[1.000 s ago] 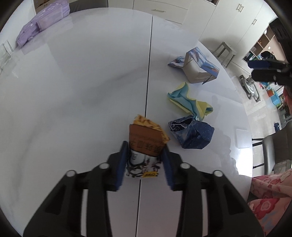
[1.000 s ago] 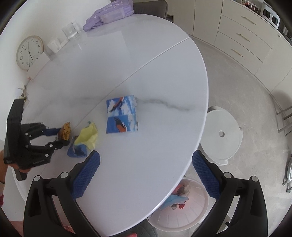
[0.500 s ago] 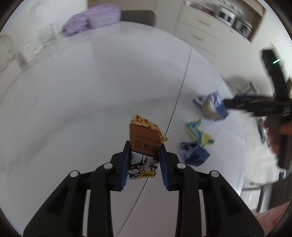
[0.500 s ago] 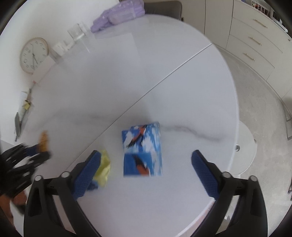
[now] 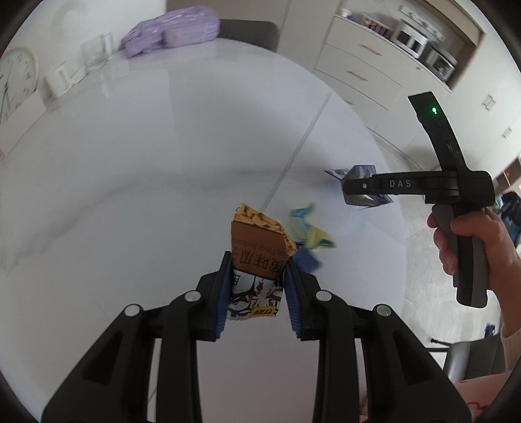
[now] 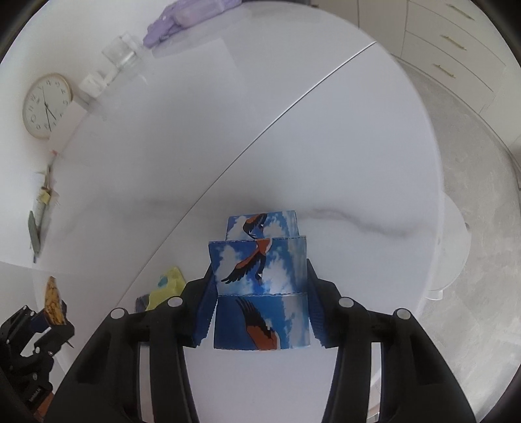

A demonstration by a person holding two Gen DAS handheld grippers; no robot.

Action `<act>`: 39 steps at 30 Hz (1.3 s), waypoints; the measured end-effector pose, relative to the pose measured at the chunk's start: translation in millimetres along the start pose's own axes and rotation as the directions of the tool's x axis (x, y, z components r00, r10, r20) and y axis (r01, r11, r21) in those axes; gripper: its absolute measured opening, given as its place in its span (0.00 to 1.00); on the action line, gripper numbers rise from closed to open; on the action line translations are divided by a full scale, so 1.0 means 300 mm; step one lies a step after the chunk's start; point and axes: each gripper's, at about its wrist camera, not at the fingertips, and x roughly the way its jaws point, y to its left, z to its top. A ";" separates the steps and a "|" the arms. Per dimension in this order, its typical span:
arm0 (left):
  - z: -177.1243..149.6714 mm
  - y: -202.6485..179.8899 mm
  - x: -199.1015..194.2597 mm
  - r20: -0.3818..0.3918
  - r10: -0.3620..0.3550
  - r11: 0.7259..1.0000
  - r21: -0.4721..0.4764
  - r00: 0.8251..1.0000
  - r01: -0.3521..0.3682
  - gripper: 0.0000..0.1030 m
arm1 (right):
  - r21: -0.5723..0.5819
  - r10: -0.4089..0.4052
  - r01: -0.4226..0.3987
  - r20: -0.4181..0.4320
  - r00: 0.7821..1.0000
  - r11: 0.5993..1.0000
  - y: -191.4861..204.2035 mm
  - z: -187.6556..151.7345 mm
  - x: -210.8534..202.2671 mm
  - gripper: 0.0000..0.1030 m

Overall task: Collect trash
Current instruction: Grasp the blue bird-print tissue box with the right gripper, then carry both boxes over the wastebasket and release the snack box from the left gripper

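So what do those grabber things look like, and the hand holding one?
Each grabber is black plastic with two fingers, blue ridged pads and round silver bolts. That goes for the left gripper and the right gripper alike. Seen from the side, the right one has a grey handle, white letters "DAS" and a tiny green light. The bare hand has a cream cuff.

Both cameras are riding just behind their fingers, looking down at the white table (image 5: 146, 169) from close above. The left one is facing the cabinets at 1 o'clock; the right one is facing the wall clock (image 6: 47, 105) at 10 o'clock. Both are sharing the table's seam, the purple bag (image 5: 169, 31) and the yellow wrapper (image 6: 167, 284).
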 end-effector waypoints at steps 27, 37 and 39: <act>-0.188 -0.986 0.041 -0.221 -0.218 0.841 0.451 0.951 0.298 0.29 | 0.367 -0.105 0.045 0.146 0.984 0.929 -0.620 -0.887 -0.562 0.48; -0.211 -1.023 0.039 -0.204 -0.184 0.850 0.459 0.961 0.260 0.66 | 0.348 -0.090 0.029 0.160 0.983 0.937 -0.622 -0.940 -0.573 0.48; -0.214 -1.022 0.024 -0.180 -0.161 0.854 0.467 0.970 0.228 0.83 | 0.345 -0.085 0.025 0.159 0.984 0.938 -0.617 -0.935 -0.569 0.48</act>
